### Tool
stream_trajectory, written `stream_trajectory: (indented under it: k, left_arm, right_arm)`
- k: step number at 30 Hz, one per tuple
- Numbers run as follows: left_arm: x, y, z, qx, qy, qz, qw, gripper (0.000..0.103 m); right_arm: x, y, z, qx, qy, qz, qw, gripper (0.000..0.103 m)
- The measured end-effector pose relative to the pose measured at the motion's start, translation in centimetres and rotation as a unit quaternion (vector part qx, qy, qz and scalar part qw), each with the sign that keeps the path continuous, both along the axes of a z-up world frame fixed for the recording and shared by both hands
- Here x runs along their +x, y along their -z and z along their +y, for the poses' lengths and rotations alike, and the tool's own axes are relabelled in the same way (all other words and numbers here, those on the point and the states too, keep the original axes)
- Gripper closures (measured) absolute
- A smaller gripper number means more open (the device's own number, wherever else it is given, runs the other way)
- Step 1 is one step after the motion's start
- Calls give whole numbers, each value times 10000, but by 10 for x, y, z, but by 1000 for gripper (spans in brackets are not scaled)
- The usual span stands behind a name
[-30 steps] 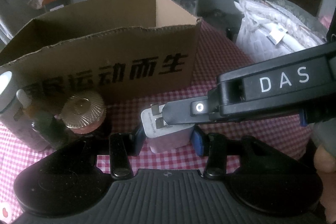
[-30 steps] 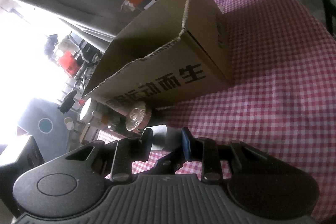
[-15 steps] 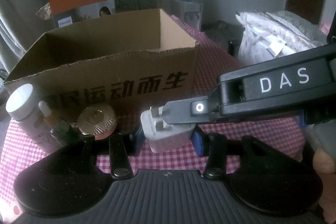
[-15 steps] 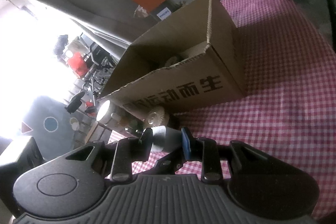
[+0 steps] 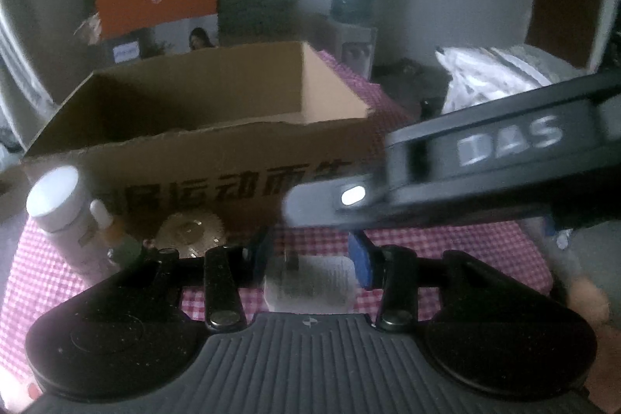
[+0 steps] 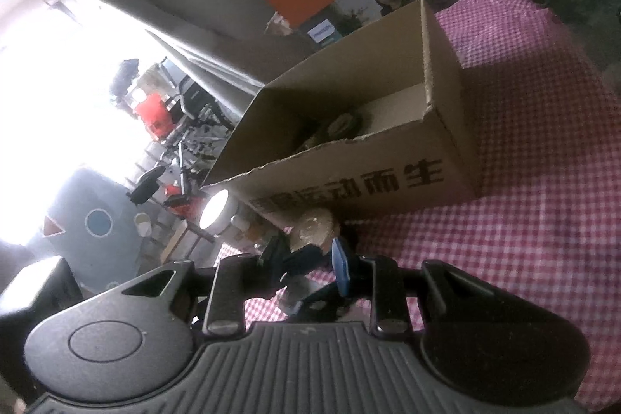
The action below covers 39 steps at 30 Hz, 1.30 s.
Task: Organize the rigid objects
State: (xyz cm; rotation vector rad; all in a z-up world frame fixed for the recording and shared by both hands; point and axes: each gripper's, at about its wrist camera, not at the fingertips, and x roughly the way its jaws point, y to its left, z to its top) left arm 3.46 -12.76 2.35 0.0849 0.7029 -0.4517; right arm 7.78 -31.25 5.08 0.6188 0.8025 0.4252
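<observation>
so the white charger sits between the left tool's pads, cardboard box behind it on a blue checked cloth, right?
Not quite: the cloth is red and white checked, not blue, as the left wrist view shows. The rest holds: the white charger lies between the left tool's pads, whose jaws are closing, and the cardboard box stands behind it.

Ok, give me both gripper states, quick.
Left gripper: jaws closing, pads clamped on the white charger.
Right gripper: jaws narrow; whether it grips anything cannot be told.
</observation>
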Motion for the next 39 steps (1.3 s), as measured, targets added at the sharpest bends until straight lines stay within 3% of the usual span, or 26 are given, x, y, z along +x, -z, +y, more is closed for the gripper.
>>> stream_trajectory:
  k: [1,9,14,16,21,26,39]
  left_arm:
    - [1,1,3,-82,-10,22,10000,74]
    - [15,10,14,-175,27,185,9997,74]
    - [17,12,36,-421,33,415,9982,72]
    - [14,10,46,-475,82,471,9977,62]
    - [10,22,57,-313,144,881,9955,51]
    - [21,36,48,-379,226,1253,9911,51]
    - [63,51,17,-267,190,1513,9879,51]
  right_arm:
    - [0,-1,-1,12,31,-14,10000,73]
    - [-3,18,-18,131,448,219,9987,73]
    - [-9,32,-26,156,544,381,9977,72]
    - [-8,36,-30,206,561,460,9972,72]
    - [-4,53,-31,365,455,678,9960,70]
    - [14,67,-24,451,301,847,9949,69]
    - [69,94,-13,553,-277,1126,9917,69]
